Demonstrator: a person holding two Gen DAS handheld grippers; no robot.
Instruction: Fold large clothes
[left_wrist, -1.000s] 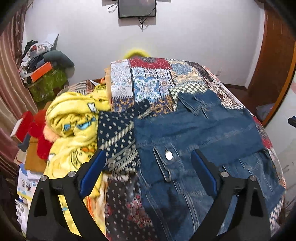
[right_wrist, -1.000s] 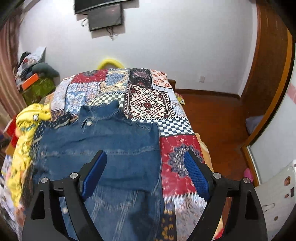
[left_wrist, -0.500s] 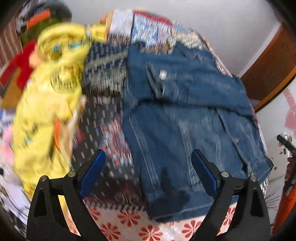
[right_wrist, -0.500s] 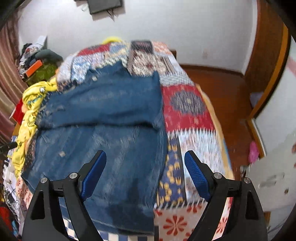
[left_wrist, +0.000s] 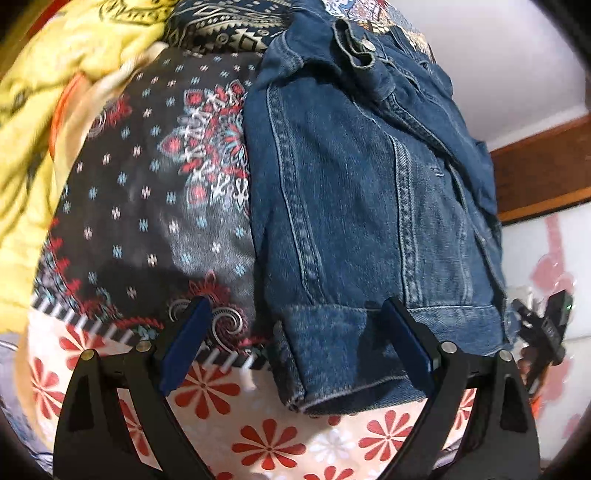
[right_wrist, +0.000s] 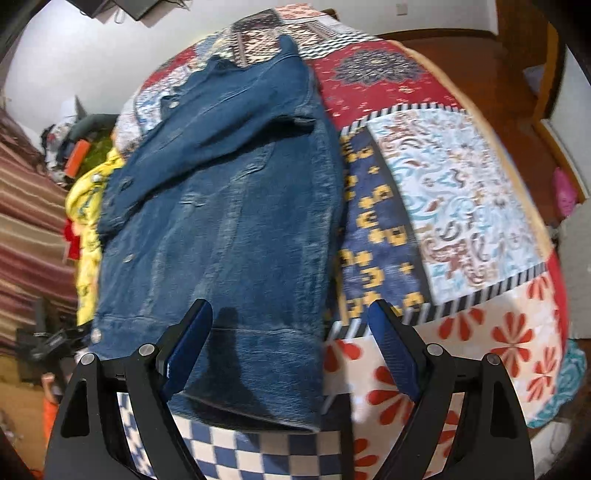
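My left gripper (left_wrist: 295, 332) stands wide over the denim jacket's (left_wrist: 362, 206) near hem corner, gripping nothing; only this view shows the yellow blanket (left_wrist: 40, 110) close up. My right gripper (right_wrist: 288, 339) (equally wide, empty) sees the whole jacket (right_wrist: 229, 206) on the patchwork bedspread (right_wrist: 461, 206). Both views are blurred.

Both claws (left_wrist: 295, 332) (right_wrist: 288, 332) wide apart, empty

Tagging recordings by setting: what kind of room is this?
Most likely a bedroom in a home: a denim jacket lies on a bed with a patchwork quilt, a yellow blanket is heaped beside it, and a wood floor lies beyond.
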